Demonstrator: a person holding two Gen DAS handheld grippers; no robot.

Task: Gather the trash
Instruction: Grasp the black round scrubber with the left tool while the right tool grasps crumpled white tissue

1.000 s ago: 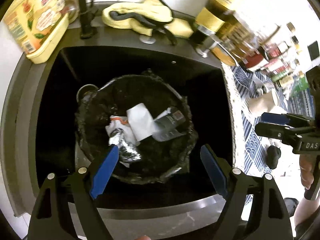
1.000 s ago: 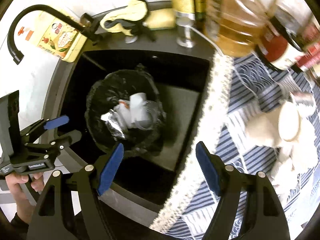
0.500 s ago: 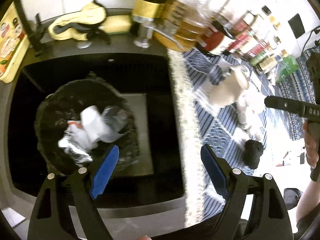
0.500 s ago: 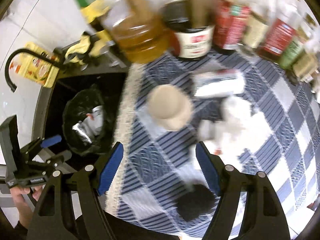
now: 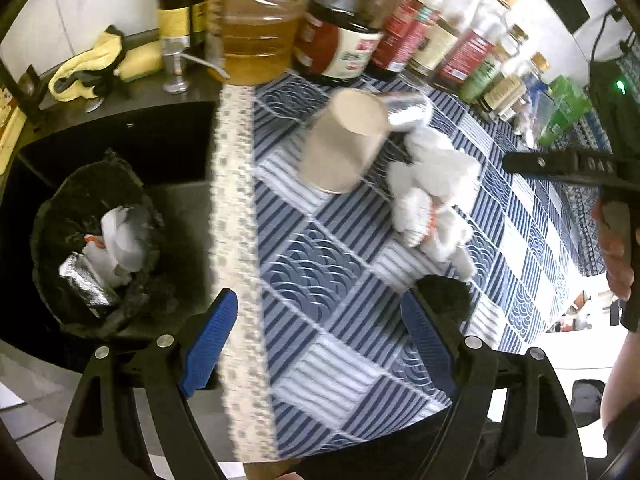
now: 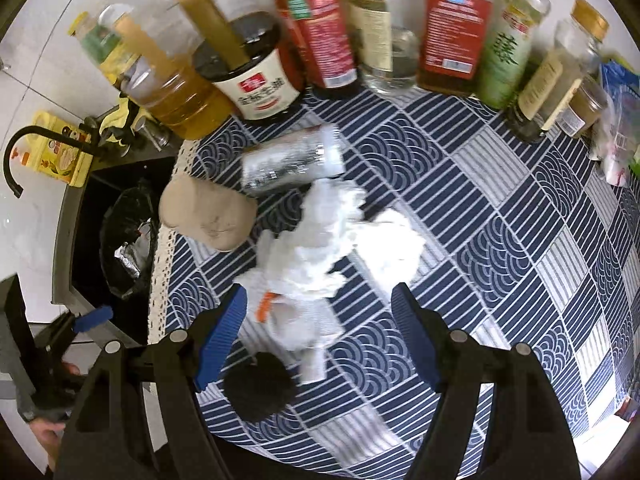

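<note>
Both claws, left [image 5: 316,344] and right [image 6: 320,338], gape wide, holding nothing. Just ahead of the right lies soft, light crumpled tissue [image 6: 320,252]; pinching its bulky middle looks best.

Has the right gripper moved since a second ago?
Yes. The right gripper has moved away from the bin in the sink and now hangs over the tissues on the tablecloth.

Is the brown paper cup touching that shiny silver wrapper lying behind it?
Cannot tell. In the right wrist view the paper cup and silver wrapper overlap with no visible gap, but blur hides any contact.
</note>
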